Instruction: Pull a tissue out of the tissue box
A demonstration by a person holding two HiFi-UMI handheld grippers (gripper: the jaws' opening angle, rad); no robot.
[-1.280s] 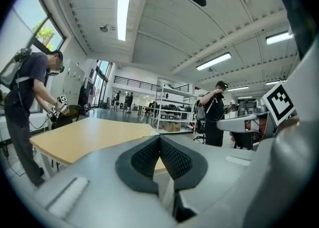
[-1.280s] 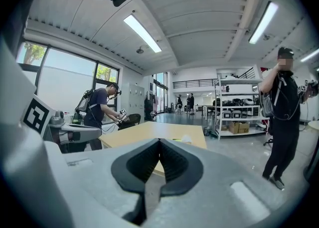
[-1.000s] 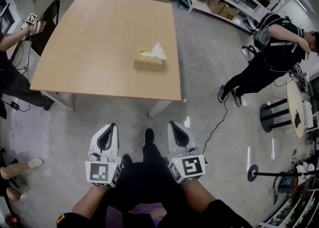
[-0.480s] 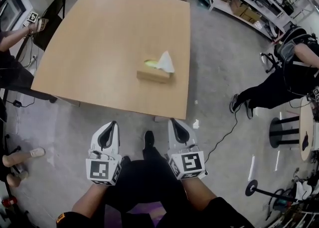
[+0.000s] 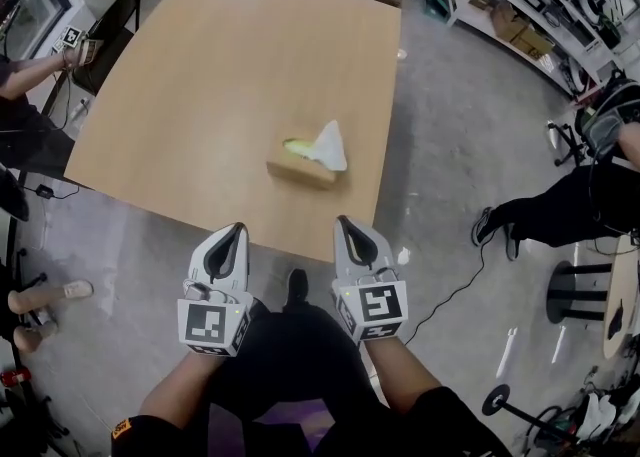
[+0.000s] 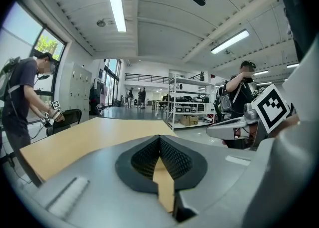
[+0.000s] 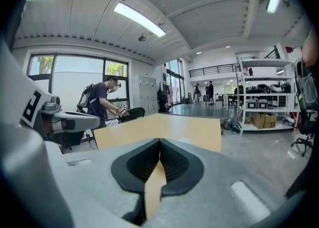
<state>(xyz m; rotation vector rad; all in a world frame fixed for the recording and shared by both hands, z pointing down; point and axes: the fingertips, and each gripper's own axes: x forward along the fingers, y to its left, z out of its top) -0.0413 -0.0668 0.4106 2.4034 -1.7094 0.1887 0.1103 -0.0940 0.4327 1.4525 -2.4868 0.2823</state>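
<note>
A tan tissue box point(image 5: 298, 162) lies on the wooden table point(image 5: 200, 75), near its front right corner. A white tissue point(image 5: 330, 145) sticks up from its slot. My left gripper point(image 5: 237, 232) hovers at the table's near edge, left of the box, shut with nothing in it. My right gripper point(image 5: 344, 222) is at the same edge, just short of the box, and is also shut and empty. In the left gripper view the jaws of the left gripper point(image 6: 160, 137) meet over the tabletop. The right gripper view shows the right gripper point(image 7: 159, 141) the same way. The box is hidden in both gripper views.
A person point(image 5: 25, 95) stands by a black chair point(image 5: 112, 25) at the table's left side. Another person point(image 5: 570, 200) is on the grey floor to the right. Shelving point(image 5: 520, 5) lines the back right. A black cable point(image 5: 450, 275) trails across the floor near my feet.
Both grippers have come forward from over the floor to the table's near edge. The table and tissue box sit closer in the head view.
</note>
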